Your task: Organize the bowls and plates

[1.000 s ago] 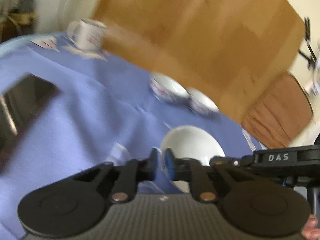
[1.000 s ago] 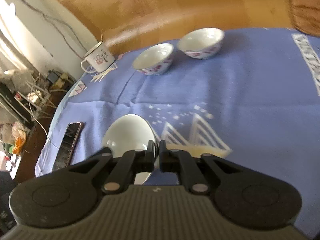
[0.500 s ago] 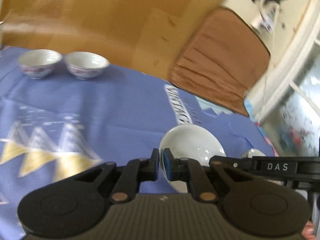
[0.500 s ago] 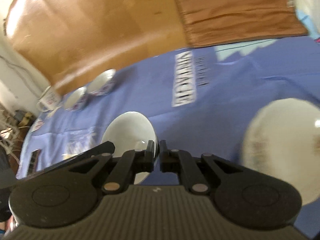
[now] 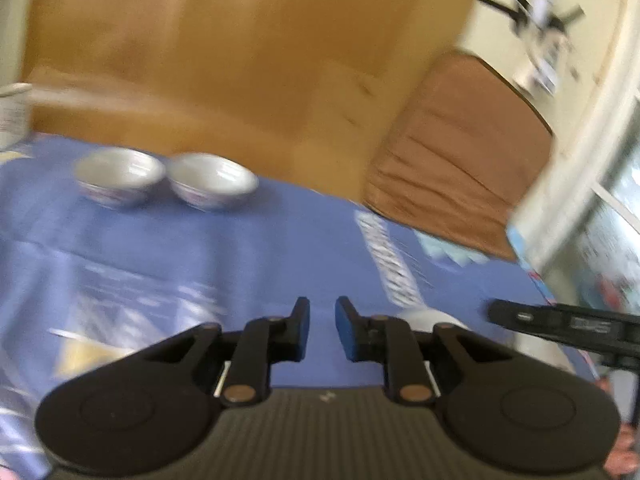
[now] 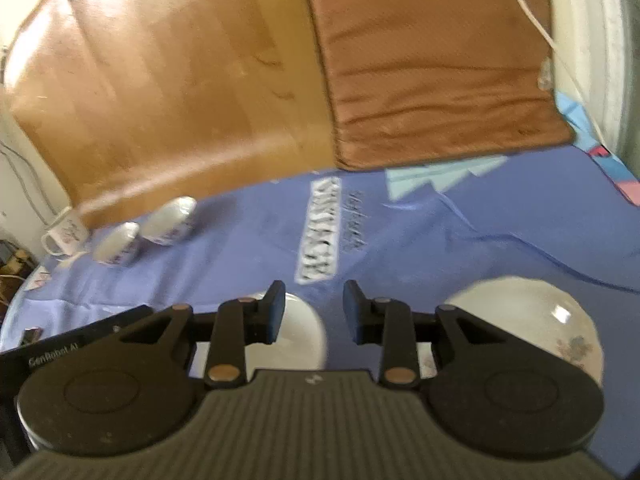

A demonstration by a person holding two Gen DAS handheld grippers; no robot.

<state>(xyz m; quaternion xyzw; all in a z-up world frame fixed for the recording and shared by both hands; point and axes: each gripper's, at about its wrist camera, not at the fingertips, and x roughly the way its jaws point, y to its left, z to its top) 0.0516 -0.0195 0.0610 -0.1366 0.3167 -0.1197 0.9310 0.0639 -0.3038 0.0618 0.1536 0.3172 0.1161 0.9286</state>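
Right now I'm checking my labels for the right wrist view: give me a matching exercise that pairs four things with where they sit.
A plain white dish
B flower-printed white plate
C white printed mug
D brown fabric cushion

1 far left
2 near right
3 top, beyond the blue cloth
4 near middle

Pairs: A-4, B-2, C-1, D-3

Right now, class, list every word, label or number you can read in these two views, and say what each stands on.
"GenRobot AI": on the black left gripper's body, seen in the right wrist view.
White block lettering on the blue printed tablecloth: too blurred to read.
Print on the white enamel mug: too small.
Label on the black right gripper's body: blurred.
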